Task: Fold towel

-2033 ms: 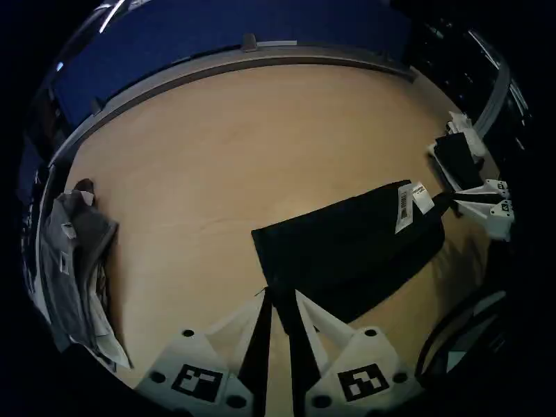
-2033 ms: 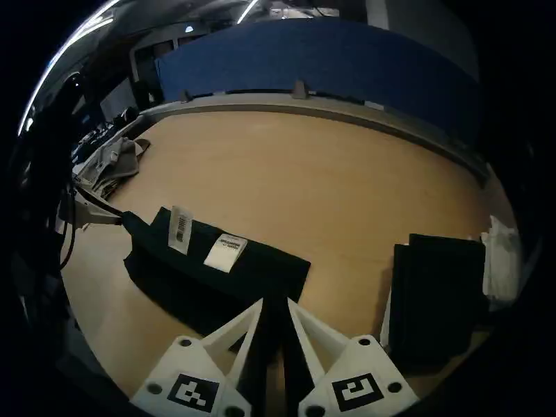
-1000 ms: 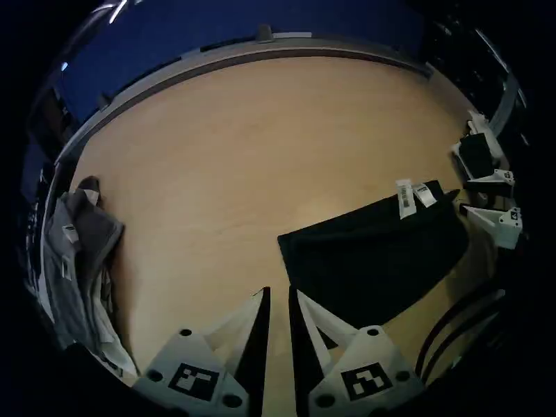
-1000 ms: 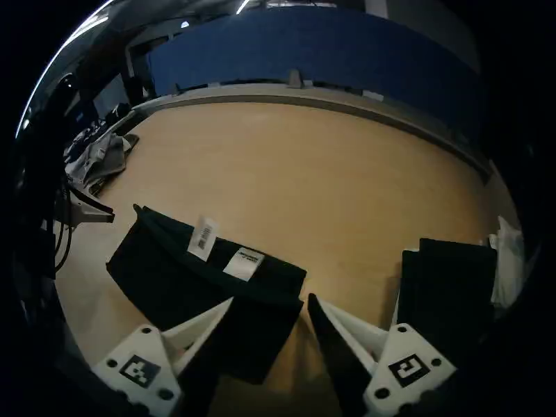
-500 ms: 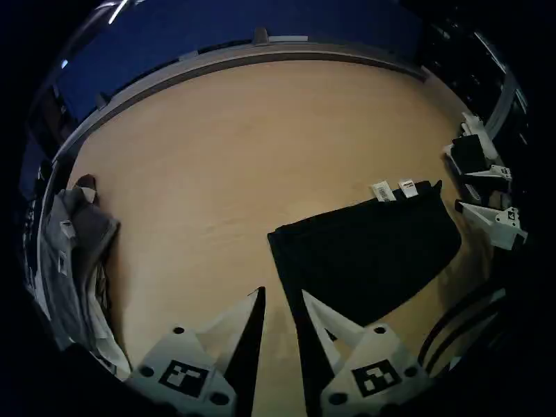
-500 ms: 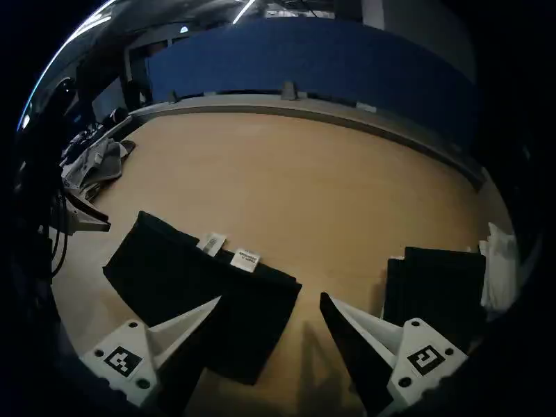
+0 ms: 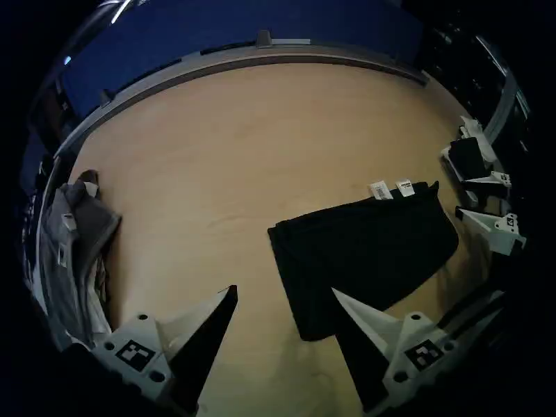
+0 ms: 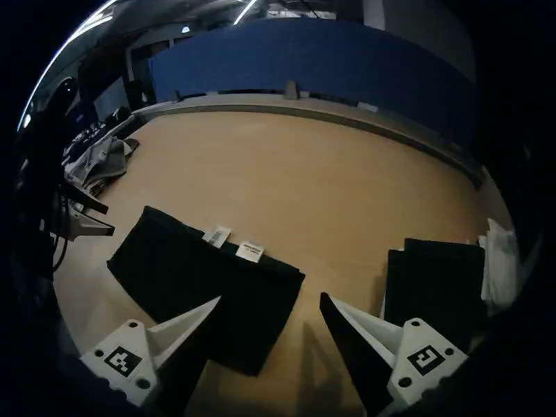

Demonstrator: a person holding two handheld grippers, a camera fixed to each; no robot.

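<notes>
Both tools are hovering over a pale wooden table (image 7: 229,153), with the left gripper (image 7: 283,290) holding its jaws spread wide and gripping nothing, its white fingers framing the near corner of the dark towel (image 7: 368,243). In the right gripper view, the right gripper (image 8: 270,297) is likewise hanging with its jaws wide apart and empty above the towel's near edge. The towel is lying flat on the table between the two grippers, folded into a neat rectangle, with two small white tags (image 8: 220,235) sticking out along its far edge. To the right gripper's right, apart from the towel, a stack of dark folded towels (image 8: 438,285) is sitting near the table edge, with a white cloth (image 8: 499,267) lying just beside it. Well apart at the left end of the table, a grey pile of cloth (image 7: 73,243) is lying crumpled. Beyond the table's far rim, a blue partition (image 8: 313,62) is running across the background.
</notes>
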